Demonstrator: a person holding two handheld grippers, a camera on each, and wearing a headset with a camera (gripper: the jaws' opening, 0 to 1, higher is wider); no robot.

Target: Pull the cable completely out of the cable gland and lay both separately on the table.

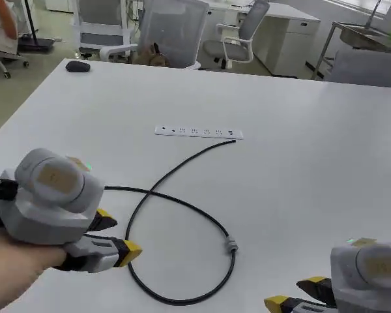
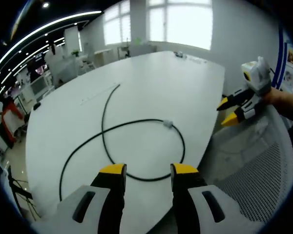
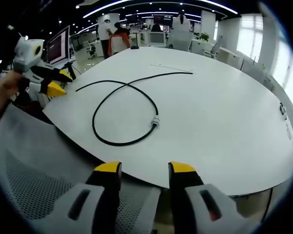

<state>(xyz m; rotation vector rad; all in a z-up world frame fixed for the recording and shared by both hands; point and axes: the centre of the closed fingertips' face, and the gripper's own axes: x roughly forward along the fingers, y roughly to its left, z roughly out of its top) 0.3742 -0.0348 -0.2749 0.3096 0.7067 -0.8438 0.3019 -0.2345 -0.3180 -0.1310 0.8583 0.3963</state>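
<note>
A black cable [image 1: 176,199] lies in a crossed loop on the white table [image 1: 300,150], threaded through a small grey cable gland [image 1: 231,246] on the loop's right side. The gland [image 2: 168,124] also sits mid-table in the left gripper view, and the gland [image 3: 155,122] lies on the near arc in the right gripper view. My left gripper [image 1: 120,233] hovers at the table's near left edge, open and holding nothing. My right gripper [image 1: 290,293] is low at the near right, also open. Both are apart from the cable.
A flat white strip [image 1: 199,132] lies beyond the cable's far end. A black mouse [image 1: 77,66] sits at the far left corner. Office chairs [image 1: 173,32] and desks stand behind the table. A mesh chair back [image 3: 44,195] is under the grippers.
</note>
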